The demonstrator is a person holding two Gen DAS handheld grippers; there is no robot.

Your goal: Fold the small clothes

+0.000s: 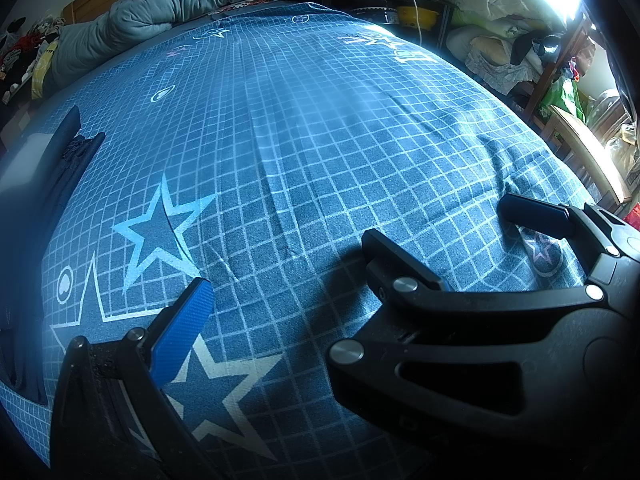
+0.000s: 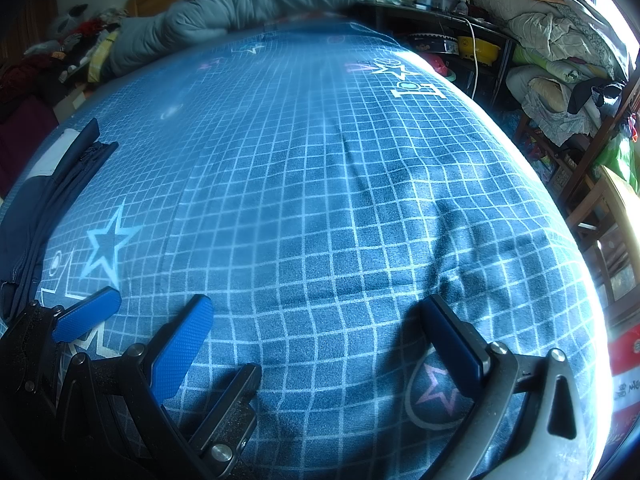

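Observation:
A dark navy garment [image 1: 60, 168] [image 2: 52, 200] with a white patch lies crumpled at the left edge of the bed, well left of both grippers. My left gripper [image 1: 320, 284] hovers open over the blue grid sheet [image 1: 304, 140]. Only its left blue-padded finger [image 1: 184, 332] shows, because the right gripper's black body covers the other. My right gripper [image 2: 316, 300] [image 1: 438, 220] is also open, wide apart, just right of the left one, with nothing between its fingers. One blue pad of the left gripper [image 2: 88, 314] shows at the lower left of the right wrist view.
A grey duvet [image 1: 180, 4] [image 2: 260, 4] is bunched at the far end of the bed. Shelves with piled bedding [image 2: 552, 40] and a wooden chair [image 1: 588, 152] stand along the right side. Clothes and toys [image 2: 76, 40] crowd the far left.

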